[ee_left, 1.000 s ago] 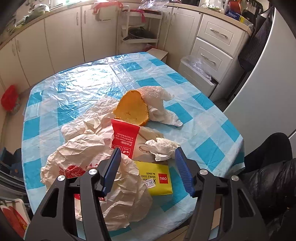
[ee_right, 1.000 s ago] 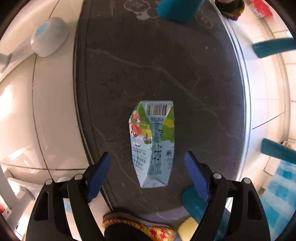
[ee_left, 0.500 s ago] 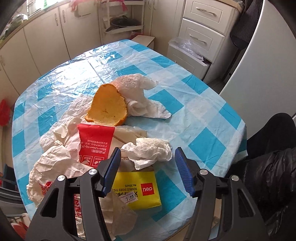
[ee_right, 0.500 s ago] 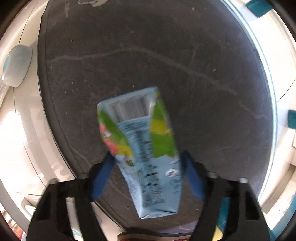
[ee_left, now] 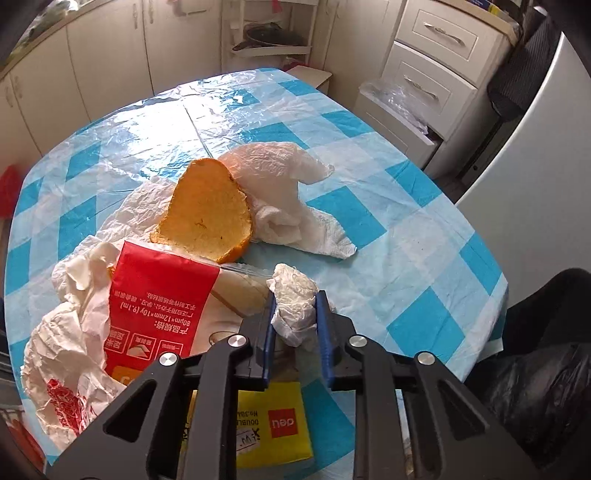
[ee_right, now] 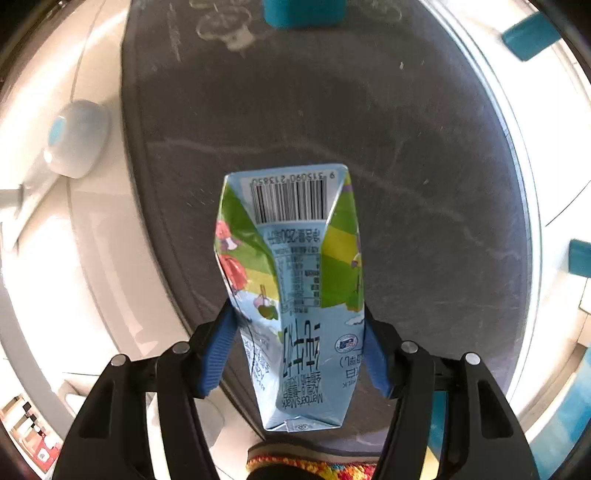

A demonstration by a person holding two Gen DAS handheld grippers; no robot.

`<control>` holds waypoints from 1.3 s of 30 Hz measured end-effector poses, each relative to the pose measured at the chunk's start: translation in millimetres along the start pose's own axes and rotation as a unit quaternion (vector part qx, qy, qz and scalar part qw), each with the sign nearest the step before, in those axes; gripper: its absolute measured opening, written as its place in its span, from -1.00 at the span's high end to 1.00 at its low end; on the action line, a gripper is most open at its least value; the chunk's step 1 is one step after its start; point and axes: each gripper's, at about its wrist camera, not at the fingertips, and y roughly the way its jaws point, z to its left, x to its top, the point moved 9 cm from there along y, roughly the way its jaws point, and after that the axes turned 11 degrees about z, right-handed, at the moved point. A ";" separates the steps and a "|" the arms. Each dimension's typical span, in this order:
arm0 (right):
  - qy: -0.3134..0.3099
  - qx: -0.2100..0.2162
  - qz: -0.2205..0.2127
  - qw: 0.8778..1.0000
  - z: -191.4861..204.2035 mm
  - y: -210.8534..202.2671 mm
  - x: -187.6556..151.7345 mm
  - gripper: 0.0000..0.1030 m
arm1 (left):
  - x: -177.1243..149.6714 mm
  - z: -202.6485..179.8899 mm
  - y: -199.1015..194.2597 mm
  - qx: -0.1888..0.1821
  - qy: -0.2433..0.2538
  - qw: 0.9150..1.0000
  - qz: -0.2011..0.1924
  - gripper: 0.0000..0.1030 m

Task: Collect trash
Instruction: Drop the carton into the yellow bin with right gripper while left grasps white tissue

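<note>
On the blue-check table point(ee_left: 424, 280) lies a heap of trash: an orange peel point(ee_left: 210, 214), a white paper towel point(ee_left: 280, 192), a red-and-white wrapper point(ee_left: 159, 295), a crumpled white bag point(ee_left: 62, 362) and a yellow box point(ee_left: 273, 424). My left gripper point(ee_left: 296, 295) is closing, its blue pads pressing a small crumpled tissue point(ee_left: 291, 280) at the heap's near edge. In the right wrist view my right gripper point(ee_right: 297, 310) points down and is still closing, gripping a dented blue-and-green milk carton point(ee_right: 291, 236) held above a dark round mat point(ee_right: 332, 110).
Cream cabinets and drawers point(ee_left: 432, 55) ring the table. A black plastic bag point(ee_left: 535, 387) sits beside the table's near right corner. Around the mat are teal furniture legs point(ee_right: 303, 11), a white oval device point(ee_right: 75, 138) and a colourful slipper point(ee_right: 314, 465).
The left gripper came down onto the crumpled tissue and its jaws closed on it. The right gripper closed on the milk carton, which now looks nearer the camera than before.
</note>
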 end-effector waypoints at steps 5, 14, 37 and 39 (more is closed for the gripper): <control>-0.027 -0.003 -0.008 1.000 2.9 -48.5 -16.3 -0.19 | 3.0 -1.8 -25.9 -0.016 -0.023 0.999 -0.027 0.65; -0.065 -0.048 -0.072 0.994 17.2 -144.4 -74.0 -0.19 | -14.9 6.3 -87.1 -0.045 -0.070 0.993 -0.084 0.65; 0.200 0.043 -0.404 0.892 24.6 -387.3 -222.8 -0.19 | -54.0 1.9 -164.9 -0.056 -0.092 0.982 -0.158 0.65; 0.252 0.093 -0.454 0.850 13.4 -398.8 -244.4 -0.19 | -56.5 -1.6 -167.4 -0.059 -0.093 0.981 -0.159 0.65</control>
